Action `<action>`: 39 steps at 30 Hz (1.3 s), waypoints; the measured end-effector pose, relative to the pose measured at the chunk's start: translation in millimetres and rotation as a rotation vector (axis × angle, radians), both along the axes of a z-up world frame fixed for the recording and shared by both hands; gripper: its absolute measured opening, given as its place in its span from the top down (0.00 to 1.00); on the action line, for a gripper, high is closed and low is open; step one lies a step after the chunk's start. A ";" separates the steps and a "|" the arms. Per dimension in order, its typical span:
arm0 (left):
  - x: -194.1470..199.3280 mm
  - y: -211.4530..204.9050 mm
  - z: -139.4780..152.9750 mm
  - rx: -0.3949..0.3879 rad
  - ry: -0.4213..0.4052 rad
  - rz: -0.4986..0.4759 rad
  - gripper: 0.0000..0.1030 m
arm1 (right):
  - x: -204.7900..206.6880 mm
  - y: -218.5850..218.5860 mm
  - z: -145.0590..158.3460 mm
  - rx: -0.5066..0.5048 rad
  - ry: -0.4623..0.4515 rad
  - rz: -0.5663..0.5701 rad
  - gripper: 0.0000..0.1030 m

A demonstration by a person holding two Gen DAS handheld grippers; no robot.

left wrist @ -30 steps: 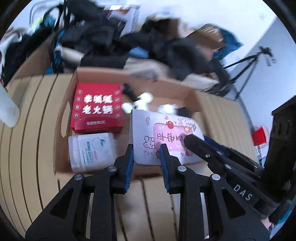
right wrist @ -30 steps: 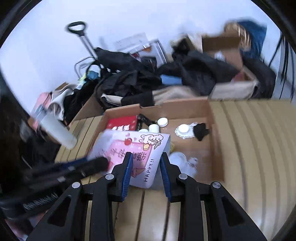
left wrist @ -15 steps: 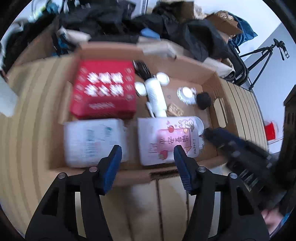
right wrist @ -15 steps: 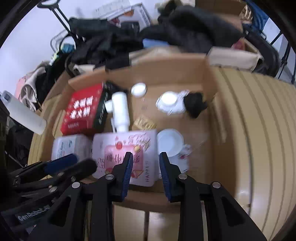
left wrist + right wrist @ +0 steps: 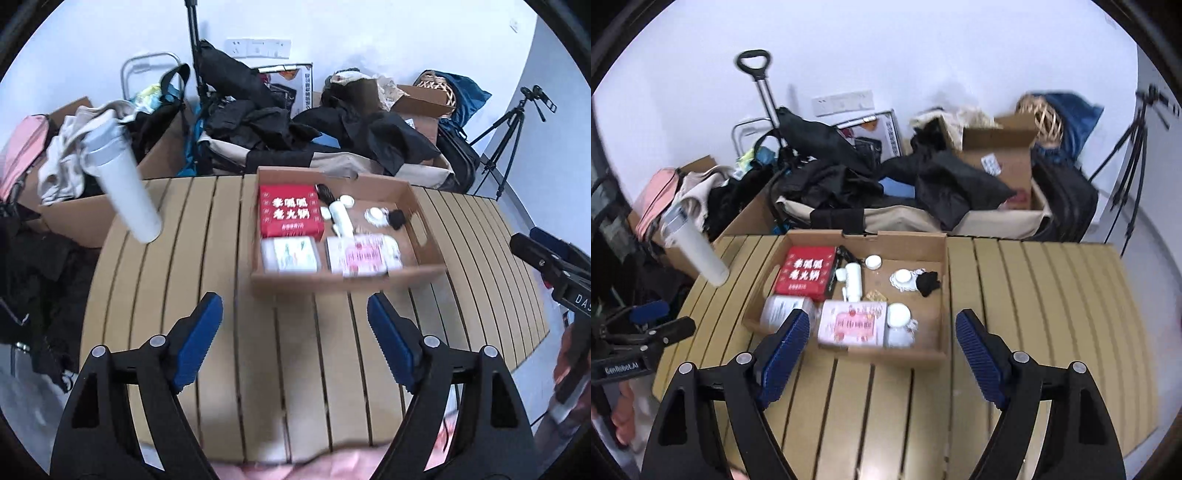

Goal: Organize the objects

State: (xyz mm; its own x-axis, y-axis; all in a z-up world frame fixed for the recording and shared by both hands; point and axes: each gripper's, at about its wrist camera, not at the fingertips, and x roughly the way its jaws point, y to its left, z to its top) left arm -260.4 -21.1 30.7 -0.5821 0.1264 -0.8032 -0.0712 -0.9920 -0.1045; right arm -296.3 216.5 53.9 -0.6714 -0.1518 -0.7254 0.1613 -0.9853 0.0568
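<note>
An open cardboard box [image 5: 886,356] sits on the slatted table. Inside it lie a red carton [image 5: 807,273], a white wipes pack [image 5: 783,312], a pink-and-white packet [image 5: 853,323], a white bottle [image 5: 854,282], a white cup [image 5: 899,317] and small lids. My right gripper [image 5: 882,315] hovers above the box's near side, jaws opening wide, nothing between them. My left gripper [image 5: 294,301] hangs over bare slats in front of the box [image 5: 347,280], jaws also opening and empty. The red carton [image 5: 290,216] and the packet [image 5: 364,254] lie beyond it.
The tan slatted table [image 5: 295,369] reaches to both sides of the box. A tall white tumbler [image 5: 122,181] stands at its far left corner. Behind are piled dark clothes and bags [image 5: 295,129], cardboard boxes, a trolley handle [image 5: 757,74] and a tripod [image 5: 509,136].
The pink-and-white packet went from propped at the box's front to lying flat inside. Both grippers pulled back and up from the box, and their jaws spread wide.
</note>
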 end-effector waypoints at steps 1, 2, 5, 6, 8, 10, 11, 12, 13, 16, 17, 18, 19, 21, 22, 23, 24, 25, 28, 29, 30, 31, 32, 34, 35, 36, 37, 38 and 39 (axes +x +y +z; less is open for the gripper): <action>17.3 -1.7 4.9 -0.007 0.021 -0.003 0.23 | 12.3 -0.5 3.0 0.010 0.009 0.007 0.18; 31.6 -2.0 8.5 -0.014 0.043 -0.008 0.21 | 26.9 -0.7 6.4 0.016 0.016 0.016 0.18; 81.6 -7.5 20.6 -0.053 0.122 -0.003 0.05 | 80.2 -4.6 14.2 0.043 0.046 0.056 0.18; 102.4 -10.0 24.0 -0.074 0.161 0.003 0.02 | 96.5 -6.3 15.4 0.046 0.059 0.068 0.18; 127.9 -15.2 25.8 -0.100 0.199 0.044 0.01 | 126.2 -8.1 17.3 0.039 0.068 0.086 0.18; 156.8 -21.1 25.8 -0.123 0.206 0.100 0.01 | 161.7 -10.6 20.2 0.008 0.096 0.120 0.18; 169.0 -23.1 25.9 -0.115 0.210 0.109 0.01 | 174.4 -11.7 20.7 -0.004 0.103 0.130 0.18; 186.0 -25.1 25.1 -0.094 0.219 0.109 0.00 | 191.2 -13.8 20.9 -0.011 0.111 0.136 0.18; 198.0 -26.3 23.4 -0.080 0.227 0.108 0.00 | 203.3 -15.3 20.9 -0.014 0.118 0.136 0.18; 239.4 -27.1 15.1 -0.084 0.257 0.129 0.00 | 238.6 -20.8 16.4 -0.013 0.135 0.125 0.18; 252.0 -26.7 11.7 -0.082 0.254 0.151 0.00 | 248.5 -22.0 13.2 -0.012 0.137 0.114 0.18; 263.3 -25.5 8.6 -0.061 0.246 0.156 0.00 | 262.2 -23.5 8.3 -0.016 0.139 0.095 0.18; 270.1 -24.0 6.7 -0.047 0.239 0.145 0.00 | 272.6 -25.3 4.5 -0.024 0.142 0.086 0.18; 286.9 -18.5 -0.2 -0.046 0.208 0.106 0.00 | 297.8 -27.0 -4.2 -0.062 0.169 0.067 0.18; 293.6 -18.2 -3.9 -0.059 0.195 0.106 0.00 | 308.9 -25.5 -8.5 -0.077 0.181 0.044 0.18; 299.7 -16.8 -7.6 -0.078 0.183 0.108 0.00 | 319.4 -24.1 -14.5 -0.086 0.176 0.024 0.18; 303.8 -16.0 -10.2 -0.101 0.176 0.107 0.00 | 331.0 -24.3 -24.7 -0.092 0.147 0.028 0.18; 305.5 -16.7 -10.6 -0.104 0.177 0.106 0.00 | 336.1 -24.4 -31.7 -0.086 0.129 0.033 0.18; 306.9 -20.3 -7.2 -0.081 0.189 0.119 0.00 | 341.1 -24.7 -45.0 -0.014 0.098 0.016 0.18; 307.9 -21.1 -6.3 -0.076 0.194 0.123 0.00 | 340.4 -22.2 -45.2 -0.015 0.097 0.005 0.18; 309.5 -21.9 -6.2 -0.076 0.195 0.125 0.00 | 337.2 -18.4 -43.6 -0.034 0.093 -0.004 0.18; 310.4 -21.9 -6.2 -0.082 0.194 0.127 0.00 | 336.3 -16.1 -42.4 -0.049 0.094 -0.005 0.18; 311.5 -21.9 -6.1 -0.085 0.195 0.130 0.00 | 335.7 -14.9 -41.7 -0.058 0.097 -0.005 0.18; 314.8 -21.0 -5.9 -0.087 0.201 0.133 0.00 | 334.6 -14.2 -41.6 -0.055 0.096 -0.009 0.18; 315.0 -20.9 -6.2 -0.087 0.201 0.134 0.00 | 334.8 -14.7 -42.2 -0.053 0.095 -0.010 0.18; 315.2 -20.0 -6.4 -0.088 0.202 0.132 0.00 | 334.7 -15.7 -42.4 -0.048 0.093 -0.012 0.18; 315.3 -19.0 -6.9 -0.090 0.200 0.128 0.00 | 336.1 -17.5 -42.2 -0.043 0.091 -0.012 0.18; 314.8 -18.5 -7.5 -0.092 0.199 0.125 0.00 | 336.3 -18.5 -41.9 -0.041 0.093 -0.008 0.18; 314.6 -17.4 -8.1 -0.094 0.197 0.121 0.00 | 337.4 -20.0 -41.3 -0.038 0.097 -0.004 0.18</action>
